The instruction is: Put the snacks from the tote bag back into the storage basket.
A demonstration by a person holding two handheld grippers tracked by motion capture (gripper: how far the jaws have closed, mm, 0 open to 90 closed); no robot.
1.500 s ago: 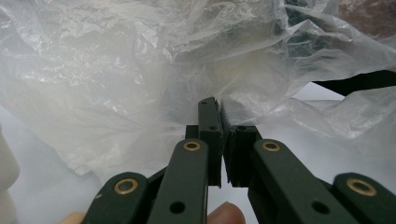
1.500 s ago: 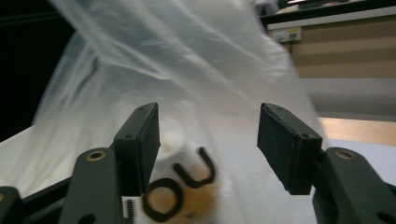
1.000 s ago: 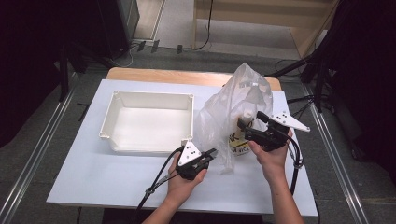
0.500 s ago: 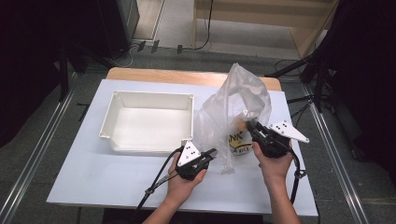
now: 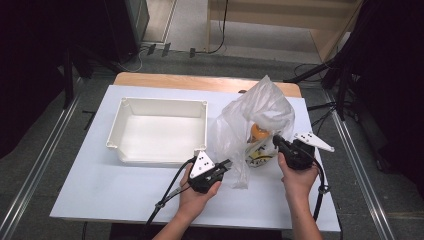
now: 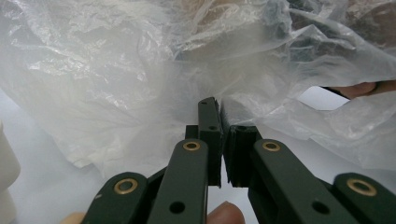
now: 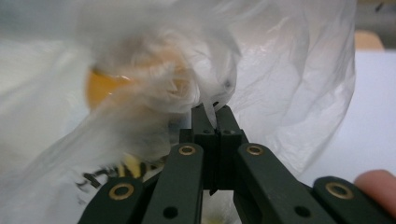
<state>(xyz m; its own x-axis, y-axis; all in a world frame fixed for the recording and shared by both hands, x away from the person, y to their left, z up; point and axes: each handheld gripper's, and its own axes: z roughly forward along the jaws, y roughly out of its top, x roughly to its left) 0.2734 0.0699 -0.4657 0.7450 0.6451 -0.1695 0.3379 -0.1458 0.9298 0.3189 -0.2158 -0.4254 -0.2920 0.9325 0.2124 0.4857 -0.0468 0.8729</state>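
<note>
Table: white table top [image 5: 100, 200] is carrying everything.
Bag: crumpled clear plastic bag [image 5: 250, 125] is standing right of empty white plastic tray [image 5: 162, 132], hiding an orange object [image 5: 258, 132].
Left gripper [image 5: 226, 166]: jaws are pinching the bag's lower edge.
Right gripper [image 5: 276, 140]: jaws are clamping the bag film.

Bright, even light on the table, dark surroundings; the right gripper view is blurred up close.

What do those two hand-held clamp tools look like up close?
The left gripper and right gripper are black, each topped with a grey three-cornered plate bearing small dark dots. Their jaw arms carry brass-coloured rivets. A black cable trails from each. The person's forearms are bare, without sleeves.
</note>
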